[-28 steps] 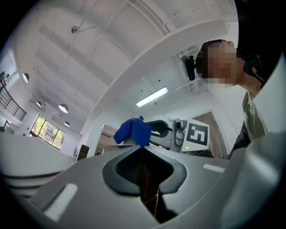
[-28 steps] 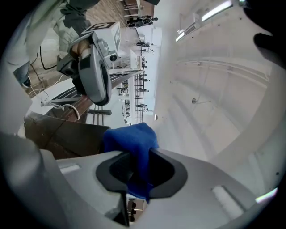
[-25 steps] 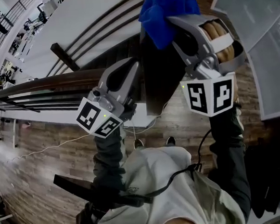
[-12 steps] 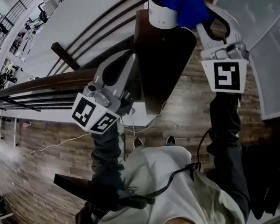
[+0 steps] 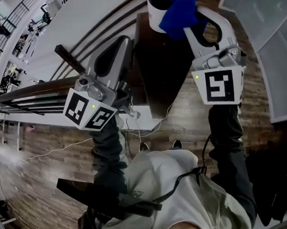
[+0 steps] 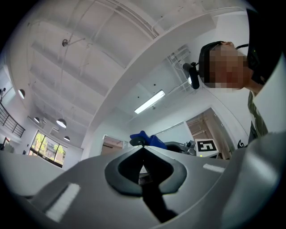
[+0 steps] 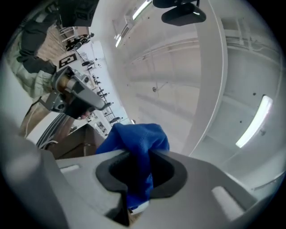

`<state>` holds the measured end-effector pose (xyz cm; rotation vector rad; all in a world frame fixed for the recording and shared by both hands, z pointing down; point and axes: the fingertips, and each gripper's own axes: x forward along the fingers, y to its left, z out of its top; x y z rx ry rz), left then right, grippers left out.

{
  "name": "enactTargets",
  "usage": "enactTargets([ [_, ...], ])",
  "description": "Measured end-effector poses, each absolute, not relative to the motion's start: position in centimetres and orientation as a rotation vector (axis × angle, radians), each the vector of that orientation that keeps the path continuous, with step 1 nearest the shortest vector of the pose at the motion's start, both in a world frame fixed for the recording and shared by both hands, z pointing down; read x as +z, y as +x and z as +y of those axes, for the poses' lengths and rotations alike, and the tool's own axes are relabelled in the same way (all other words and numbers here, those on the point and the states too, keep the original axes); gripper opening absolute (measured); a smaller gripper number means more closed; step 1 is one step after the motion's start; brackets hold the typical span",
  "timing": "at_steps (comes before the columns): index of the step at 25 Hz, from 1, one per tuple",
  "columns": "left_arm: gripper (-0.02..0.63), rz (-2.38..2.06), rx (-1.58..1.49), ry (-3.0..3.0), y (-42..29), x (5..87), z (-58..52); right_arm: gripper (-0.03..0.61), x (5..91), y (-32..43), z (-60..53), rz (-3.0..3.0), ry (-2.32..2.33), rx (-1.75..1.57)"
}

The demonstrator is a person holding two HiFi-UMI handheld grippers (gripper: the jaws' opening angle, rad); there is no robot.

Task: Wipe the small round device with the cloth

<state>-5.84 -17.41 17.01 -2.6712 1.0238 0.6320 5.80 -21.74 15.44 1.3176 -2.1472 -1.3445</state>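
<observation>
Holds left tongs [image 6: 143,153] closed, with nothing between, beside dark surface [image 5: 166,77]; clamps blue cloth [image 7: 139,139] in right tongs [image 7: 140,156] farther out; sets cloth against small round white device [image 5: 155,8] standing at far end of surface

Right gripper [image 7: 140,154] clamped on blue cloth [image 7: 136,136].
Both jaws pinch the cloth; it bunches above them and a tail hangs down through the gap. Left gripper [image 7: 73,96] is up-left of the cloth, well apart. Brown tabletop [image 7: 71,143] is just left of the cloth.
</observation>
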Motion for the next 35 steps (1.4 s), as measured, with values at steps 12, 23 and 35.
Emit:
enactTargets([
  [12,0.002,0.934,0.655,-2.709,-3.3,16.5,-18.7,0.074,13.6,7.9,-25.2,-2.149,1.370,-1.220],
  [23,0.002,0.945,0.722,-2.719,-4.0,16.8,-18.8,0.074,16.9,6.5,-18.4,-2.351,1.263,-1.171],
  [35,0.002,1.096,0.774,-2.746,-5.0,20.9,-16.1,0.074,18.7,9.2,-14.1,-2.652,1.560,-0.992],
])
